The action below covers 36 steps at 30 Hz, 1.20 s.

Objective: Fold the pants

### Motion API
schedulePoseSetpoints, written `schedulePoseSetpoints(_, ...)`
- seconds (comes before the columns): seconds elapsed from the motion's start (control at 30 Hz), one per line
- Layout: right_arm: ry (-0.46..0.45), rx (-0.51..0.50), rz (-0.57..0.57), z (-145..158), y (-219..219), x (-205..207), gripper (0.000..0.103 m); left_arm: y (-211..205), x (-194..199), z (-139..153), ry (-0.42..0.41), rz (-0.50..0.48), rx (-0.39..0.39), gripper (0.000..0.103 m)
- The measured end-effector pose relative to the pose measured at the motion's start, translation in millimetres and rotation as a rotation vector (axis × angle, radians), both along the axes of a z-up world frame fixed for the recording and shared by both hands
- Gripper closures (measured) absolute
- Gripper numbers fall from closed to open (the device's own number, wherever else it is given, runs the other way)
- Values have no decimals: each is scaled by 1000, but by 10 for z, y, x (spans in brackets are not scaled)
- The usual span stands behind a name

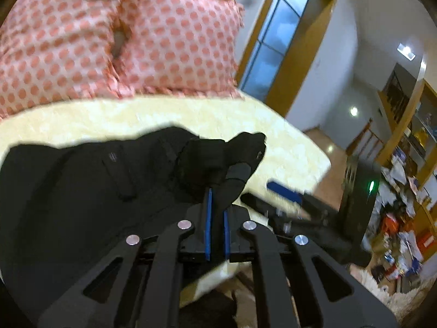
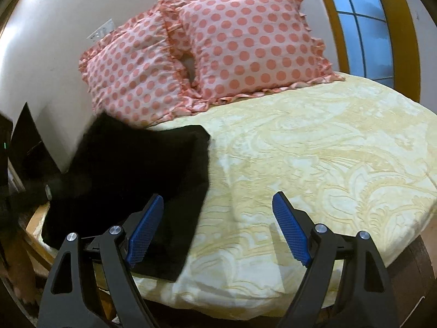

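Black pants [image 1: 90, 180] lie on the yellow bedspread [image 1: 136, 120]. My left gripper [image 1: 217, 191] is shut on a bunched edge of the pants and holds it lifted above the bed. In the right wrist view the pants [image 2: 131, 169] lie folded at the bed's left side, their upper part blurred with motion. My right gripper [image 2: 218, 205] is open and empty, low over the bedspread [image 2: 314, 150], with its left finger [image 2: 144, 232] over the pants' lower corner. The right gripper also shows in the left wrist view [image 1: 284, 191], to the right of the held edge.
Two pink polka-dot pillows [image 2: 191, 63] lean against the wall at the head of the bed. A window with a yellow frame [image 2: 368, 27] is behind the bed. A cluttered floor [image 1: 396, 232] lies past the bed's right edge. A dark wooden bed frame [image 2: 409, 268] edges the mattress.
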State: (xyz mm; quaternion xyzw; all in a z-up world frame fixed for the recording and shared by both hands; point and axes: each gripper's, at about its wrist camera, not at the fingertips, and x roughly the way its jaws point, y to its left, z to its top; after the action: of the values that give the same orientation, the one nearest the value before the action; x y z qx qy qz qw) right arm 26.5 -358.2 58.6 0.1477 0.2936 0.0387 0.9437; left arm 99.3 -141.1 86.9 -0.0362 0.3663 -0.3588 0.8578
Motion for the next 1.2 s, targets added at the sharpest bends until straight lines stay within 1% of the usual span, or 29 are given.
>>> schedulePoseSetpoints(0.07, -1, -14, -30, -1, -61, -31, 19, -32, -39, -105, 8, -4, -2, 96)
schedulePoseSetpoints(0.13, -1, -34, -65, 2, -123, -42, 19, -92, -123, -208, -3, -14, 37, 96)
schedulePoseSetpoints(0.17, -1, -42, -85, 6, -158, -47, 19, -134, -147, -313, -1, -19, 66, 96)
schedulePoseSetpoints(0.23, -9, -51, -135, 42, -242, -63, 19, -145, -182, -431, 14, -20, 75, 95)
schedulePoseSetpoints(0.3, -47, -51, -166, 134, -283, -97, 19, -125, -239, -427, -23, -19, 72, 95)
schedulePoseSetpoints(0.33, -70, -51, -161, 190, -274, -107, 19, -118, -247, -409, -35, -28, 74, 90)
schedulePoseSetpoints(0.37, -104, -55, -134, 280, -219, -119, 19, -100, -262, -382, -42, -46, 70, 80)
schedulePoseSetpoints(0.4, -129, -62, -102, 349, -157, -113, 19, -60, -303, -341, -37, -87, 55, 73)
schedulePoseSetpoints(0.43, -159, -72, -61, 425, -66, -116, 19, -7, -347, -298, -28, -123, 30, 53)
schedulePoseSetpoints(0.47, -181, -77, -27, 482, 6, -112, 20, 107, -391, -225, -32, -133, 1, 32)
schedulePoseSetpoints(0.53, -237, -71, 70, 588, 215, -113, 21, 322, -467, -97, -96, -75, -13, 15)
schedulePoseSetpoints(0.57, -255, -62, 115, 616, 314, -109, 22, 495, -484, -19, -154, -13, -10, 14)
schedulePoseSetpoints(0.6, -270, -54, 174, 626, 437, -93, 24, 603, -478, 16, -186, 36, 0, 14)
schedulePoseSetpoints(0.63, -274, -54, 233, 617, 570, -67, 28, 730, -451, 44, -219, 105, 16, 12)
schedulePoseSetpoints(0.67, -266, -67, 281, 594, 705, -34, 31, 878, -395, 49, -252, 203, 46, 9)
schedulePoseSetpoints(0.73, -241, -99, 350, 536, 930, 32, 33, 1038, -271, 4, -264, 315, 94, 8)
schedulePoseSetpoints(0.77, -227, -114, 375, 496, 1022, 76, 34, 1100, -210, -37, -262, 352, 119, 8)
schedulePoseSetpoints(0.8, -210, -127, 383, 460, 1079, 119, 34, 1137, -166, -79, -259, 371, 134, 8)
schedulePoseSetpoints(0.87, -141, -154, 363, 352, 1134, 216, 34, 1188, -76, -204, -231, 406, 174, 8)
schedulePoseSetpoints(0.97, 20, -150, 303, 73, 1057, 349, 34, 1231, 10, -431, -129, 399, 203, 8)
schedulePoseSetpoints(1.0, 51, -167, 292, -27, 1024, 336, 34, 1252, 30, -535, -89, 393, 214, 8)
schedulePoseSetpoints(1.03, 39, -183, 291, -42, 1041, 274, 34, 1282, 3, -603, -83, 385, 213, 8)
schedulePoseSetpoints(1.07, 34, -200, 295, -49, 1055, 231, 34, 1279, -56, -626, -122, 377, 218, 8)
schedulePoseSetpoints(1.1, 35, -225, 293, -28, 1089, 206, 34, 1266, -102, -631, -142, 377, 242, 8)
schedulePoseSetpoints(1.13, 32, -232, 289, -7, 1104, 190, 34, 1264, -117, -609, -146, 383, 245, 8)
schedulePoseSetpoints(1.17, 21, -229, 282, 35, 1110, 189, 34, 1275, -149, -562, -150, 376, 211, 8)
schedulePoseSetpoints(1.2, -12, -208, 269, 84, 1080, 160, 33, 1315, -203, -552, -158, 361, 172, 7)
